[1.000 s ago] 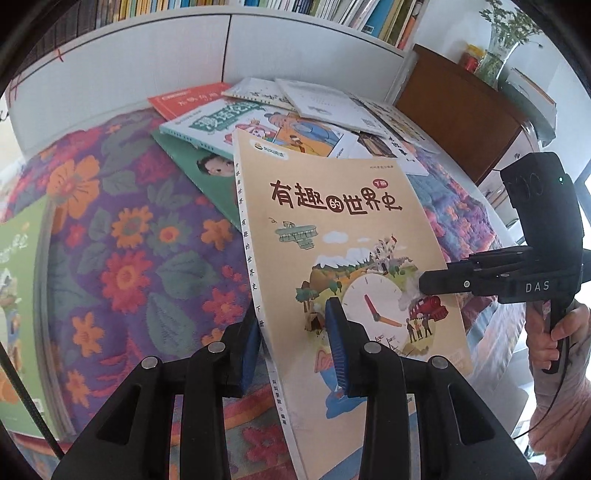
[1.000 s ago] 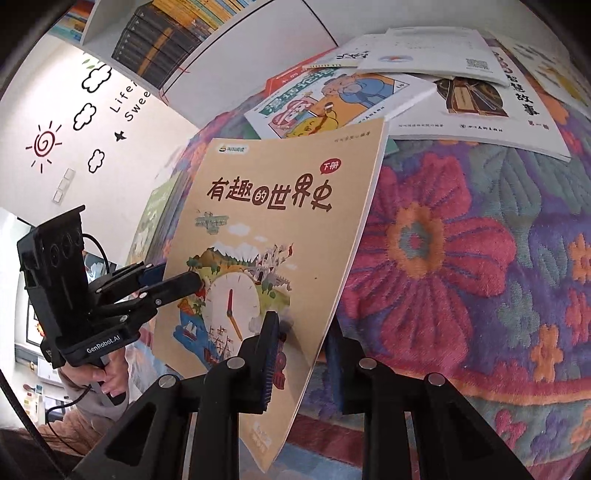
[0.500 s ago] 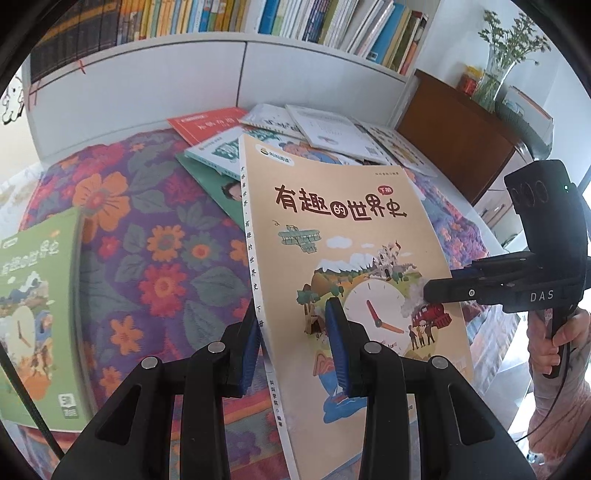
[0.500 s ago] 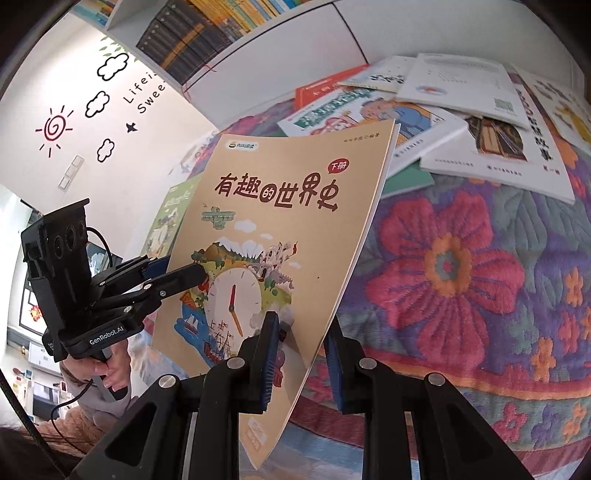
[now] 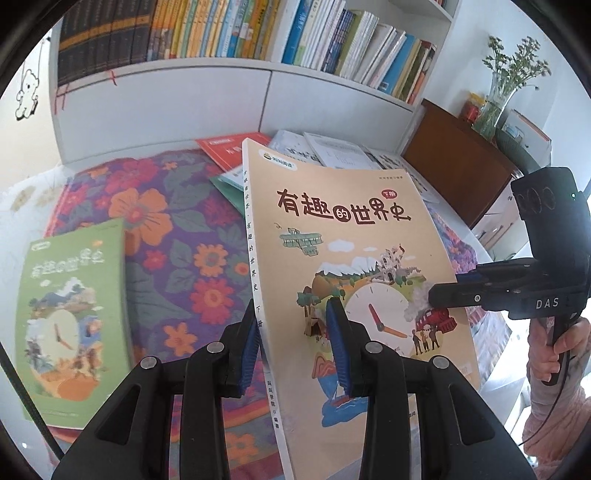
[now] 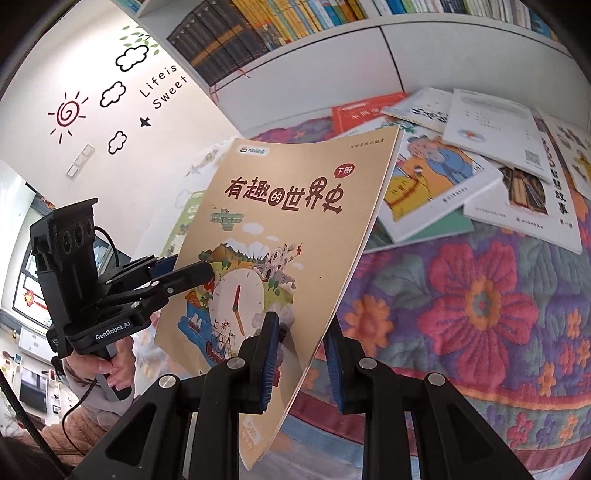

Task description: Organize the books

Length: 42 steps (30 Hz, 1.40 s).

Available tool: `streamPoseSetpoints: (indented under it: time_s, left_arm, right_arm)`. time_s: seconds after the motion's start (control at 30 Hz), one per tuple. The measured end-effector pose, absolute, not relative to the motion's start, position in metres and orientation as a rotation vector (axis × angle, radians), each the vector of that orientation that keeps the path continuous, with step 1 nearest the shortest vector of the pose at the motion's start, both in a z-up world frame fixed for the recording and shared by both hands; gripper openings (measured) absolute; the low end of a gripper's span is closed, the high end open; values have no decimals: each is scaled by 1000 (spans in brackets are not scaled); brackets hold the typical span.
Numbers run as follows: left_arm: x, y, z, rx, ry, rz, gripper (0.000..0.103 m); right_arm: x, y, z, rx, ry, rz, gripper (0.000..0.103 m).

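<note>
Nearest, the left gripper point(image 5: 293, 341) was clamped on the spine edge of a tan picture book point(image 5: 354, 258), one blue pad behind the spine and one pressed on the cover beside the clock drawing. The right gripper point(image 6: 301, 360) pinched the same book's opposite, open edge, its pads closed on the pages low down; in the left wrist view it reached in from the right, with a hand point(image 5: 554, 350) gripping its handle. Held by both sides, the book stood tilted up, clear of the floral quilt point(image 6: 480, 302), and its cover bowed a little along the top.

Left of it, a green picture book point(image 5: 70, 306) with a similar clock cover lay flat on the quilt. Farther back, a loose spread of books point(image 6: 480, 158) overlapped one another on the quilt, a red one point(image 5: 229, 147) among them. Behind these ran a white cabinet front, and above it a shelf packed with upright books point(image 5: 258, 29). At the far right a brown cabinet point(image 5: 461, 173) carried a vase of green stems point(image 5: 506, 85).
</note>
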<state>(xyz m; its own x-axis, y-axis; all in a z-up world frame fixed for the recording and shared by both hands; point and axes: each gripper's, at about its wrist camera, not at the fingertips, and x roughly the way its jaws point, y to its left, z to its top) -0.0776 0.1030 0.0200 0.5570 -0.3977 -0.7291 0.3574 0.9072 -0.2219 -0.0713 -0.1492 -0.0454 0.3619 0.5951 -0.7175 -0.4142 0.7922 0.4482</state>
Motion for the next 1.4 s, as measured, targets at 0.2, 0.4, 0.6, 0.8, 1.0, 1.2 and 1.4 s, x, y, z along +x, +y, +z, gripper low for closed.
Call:
streamPoseSetpoints:
  time_s: [0.2,0.4,0.6,0.8,1.0,1.2,1.4]
  left_arm:
    - [-83,129,37,-62,835,-414,32]
    - [-80,157,53,-67,808,-379,33]
    - [-74,186,71,-59,751,-322,33]
    - [-72,221,77,-91,730,-271,34]
    - [-71,258,71,-140,724,-215,34]
    - [-66,287,62,-154,730,-165,34]
    - [-62,305,50,-144,754,-128,34]
  right_arm:
    - [-70,-127,-32,197,992,685,23]
    - [-65,-98,-14,163,966,714,23]
    - [-49,-68,-1,145,943,740,23]
    - [-38,-32,10,136,928,777,24]
    - [-22,7,11,123,927,813,24]
    - [-9,44,2,111,949,850,24]
    - [4,70,-12,98,976,881,24]
